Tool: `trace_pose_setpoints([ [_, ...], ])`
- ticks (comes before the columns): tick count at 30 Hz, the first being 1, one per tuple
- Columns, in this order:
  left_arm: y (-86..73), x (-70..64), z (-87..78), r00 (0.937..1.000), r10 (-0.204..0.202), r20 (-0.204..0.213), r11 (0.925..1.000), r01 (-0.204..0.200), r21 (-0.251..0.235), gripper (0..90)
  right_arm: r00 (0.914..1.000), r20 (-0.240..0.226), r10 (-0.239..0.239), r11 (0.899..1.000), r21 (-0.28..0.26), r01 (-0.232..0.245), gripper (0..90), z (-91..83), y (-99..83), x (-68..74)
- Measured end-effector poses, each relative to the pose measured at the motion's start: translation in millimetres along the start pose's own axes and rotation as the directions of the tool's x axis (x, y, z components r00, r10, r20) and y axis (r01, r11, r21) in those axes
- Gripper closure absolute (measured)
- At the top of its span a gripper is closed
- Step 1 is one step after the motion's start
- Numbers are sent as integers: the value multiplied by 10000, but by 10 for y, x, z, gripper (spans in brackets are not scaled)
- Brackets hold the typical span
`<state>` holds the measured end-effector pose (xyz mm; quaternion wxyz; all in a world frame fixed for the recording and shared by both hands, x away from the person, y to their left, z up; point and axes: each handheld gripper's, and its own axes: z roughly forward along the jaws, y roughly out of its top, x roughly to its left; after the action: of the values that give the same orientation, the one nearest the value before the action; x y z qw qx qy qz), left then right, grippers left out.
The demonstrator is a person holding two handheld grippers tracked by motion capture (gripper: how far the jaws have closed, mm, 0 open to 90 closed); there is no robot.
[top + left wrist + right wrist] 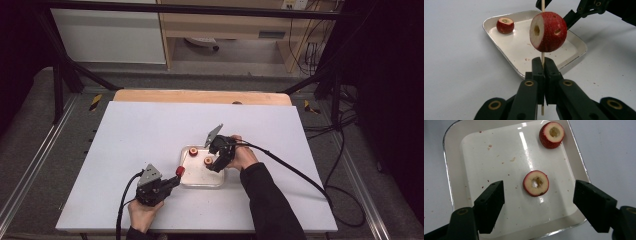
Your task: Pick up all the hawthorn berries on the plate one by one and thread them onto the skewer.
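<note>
Your left gripper [541,65] has its fingers [537,75] closed tight on a thin wooden skewer [543,58], which stands upright between them in the left gripper view. A cored red fruit [548,32] is threaded on that skewer above the fingers, its cut face turned toward the camera's left. In the high view you hold this gripper [172,181] just beside the tray's [200,182] near left corner, with the skewered fruit [180,171] at the tray's edge.

Your right gripper [539,202] hangs over the tray [454,165] with its fingers [490,203] spread wide, gripping nothing. A second cored fruit [535,183] lies flat on the tray floor between them, touching neither. A third fruit [551,135] rests near the tray's far corner, well apart from the fingers.

The tray sits near the middle of the white worktop [140,135], and crumbs dot the tray floor.
</note>
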<state>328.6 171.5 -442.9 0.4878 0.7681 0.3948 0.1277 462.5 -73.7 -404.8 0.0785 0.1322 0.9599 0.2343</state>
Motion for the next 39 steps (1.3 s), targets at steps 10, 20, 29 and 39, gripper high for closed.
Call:
trace_pose_setpoints([
  [10,-7,9,11,10000,-14,40,10000,14,40,883,9976,-391,-564,9964,606,587,425,110,115,-42],
  [20,-9,18,9,10000,-42,56,10000,42,37,883,9920,-755,-1015,9896,944,1085,513,177,159,-47],
  [29,-10,18,11,10000,-48,74,10000,48,42,883,9898,-824,-1159,9880,925,1234,608,203,160,-38],
  [39,-6,-18,7,9999,-16,167,10000,17,-83,883,9904,-839,1094,9929,-366,-1128,613,-114,141,-16],
])
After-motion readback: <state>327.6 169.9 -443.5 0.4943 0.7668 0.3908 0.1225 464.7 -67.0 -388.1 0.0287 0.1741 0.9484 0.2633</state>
